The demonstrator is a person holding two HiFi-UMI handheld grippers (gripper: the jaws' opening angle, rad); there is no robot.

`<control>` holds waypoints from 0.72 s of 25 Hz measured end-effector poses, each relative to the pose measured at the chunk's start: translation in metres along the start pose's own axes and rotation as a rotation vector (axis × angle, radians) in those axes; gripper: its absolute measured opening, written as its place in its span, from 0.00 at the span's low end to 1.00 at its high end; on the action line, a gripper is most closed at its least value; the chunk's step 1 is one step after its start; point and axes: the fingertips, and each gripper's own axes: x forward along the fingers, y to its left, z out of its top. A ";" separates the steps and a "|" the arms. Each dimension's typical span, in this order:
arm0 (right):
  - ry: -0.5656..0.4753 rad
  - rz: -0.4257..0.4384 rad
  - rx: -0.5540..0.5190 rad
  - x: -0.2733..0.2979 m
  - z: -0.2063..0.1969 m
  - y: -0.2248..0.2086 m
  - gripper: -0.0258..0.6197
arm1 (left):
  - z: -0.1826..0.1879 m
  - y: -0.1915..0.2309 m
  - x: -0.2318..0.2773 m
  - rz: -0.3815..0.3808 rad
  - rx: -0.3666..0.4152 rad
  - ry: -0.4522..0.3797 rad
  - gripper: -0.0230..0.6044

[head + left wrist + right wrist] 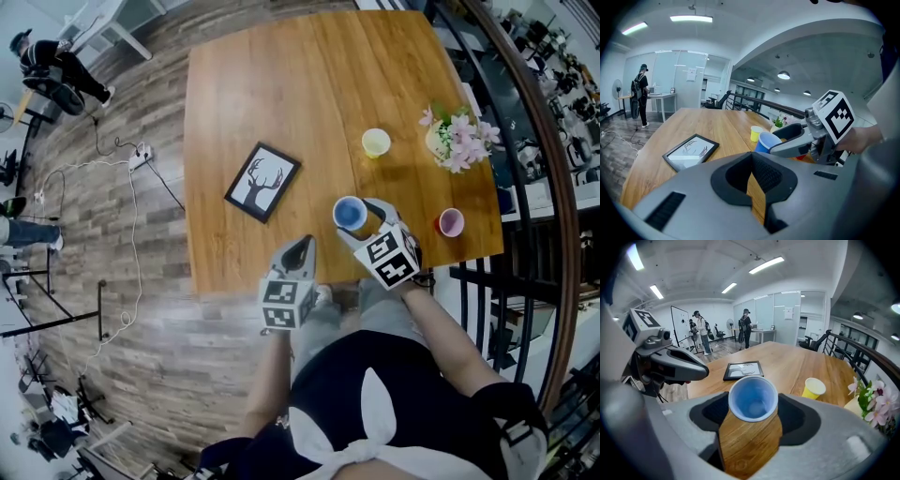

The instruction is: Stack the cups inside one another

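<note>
My right gripper [356, 218] is shut on a blue cup [348, 214], which sits upright between its jaws [753, 398] just above the wooden table [281, 84], near the front edge. A yellow cup [376, 142] stands farther back, and a pink cup [451, 222] stands to the right of the blue one. My left gripper [300, 251] hovers at the table's front edge, left of the blue cup, jaws together and empty. In the left gripper view the blue cup [766, 141] shows in the right gripper's jaws, with the yellow cup [756, 133] behind it.
A framed deer picture [262, 181] lies left of the cups. A vase of pink flowers [457, 139] stands at the table's right side by a black railing [525, 112]. People stand far off in the room [746, 326].
</note>
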 end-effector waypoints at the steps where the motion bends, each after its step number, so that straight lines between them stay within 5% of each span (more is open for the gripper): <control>1: -0.010 -0.001 0.007 -0.004 0.003 0.001 0.54 | 0.002 0.000 -0.001 -0.001 0.004 -0.004 0.06; 18: -0.086 -0.053 0.030 -0.058 0.019 0.003 0.54 | 0.037 -0.007 -0.004 -0.039 0.083 -0.054 0.06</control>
